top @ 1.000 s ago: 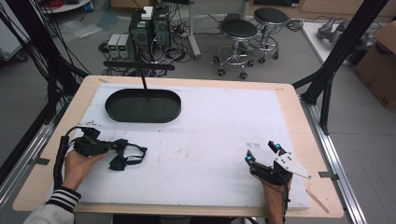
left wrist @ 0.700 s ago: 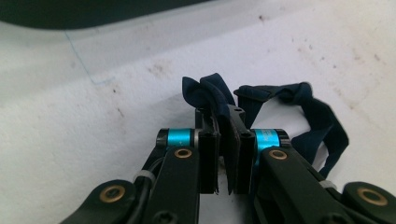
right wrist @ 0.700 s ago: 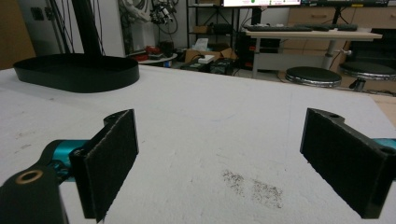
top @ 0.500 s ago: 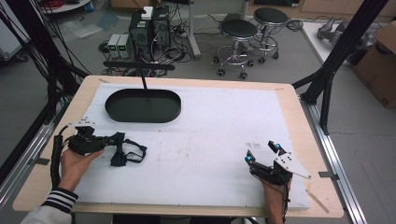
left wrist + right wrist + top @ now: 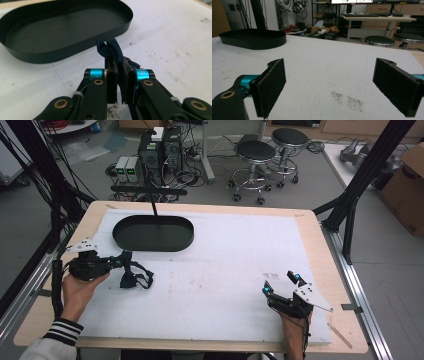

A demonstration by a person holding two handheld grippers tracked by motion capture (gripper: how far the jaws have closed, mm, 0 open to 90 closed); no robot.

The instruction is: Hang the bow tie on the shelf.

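My left tongs (image 5: 121,262), clamped on the dark blue strap (image 5: 113,51), have carried it up-frame toward the black oval tray (image 5: 153,233), likely its destination, while my right tongs (image 5: 281,283) rest wide apart.

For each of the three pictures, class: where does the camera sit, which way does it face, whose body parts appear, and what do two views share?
High view: above the person's side, facing forward and down; both hands, left gripper, right gripper.
Left gripper view: on that gripper, jaws clamping a dark blue strap.
Right gripper view: low over the table, jaws apart, facing the stools.
Shared: the black oval tray.
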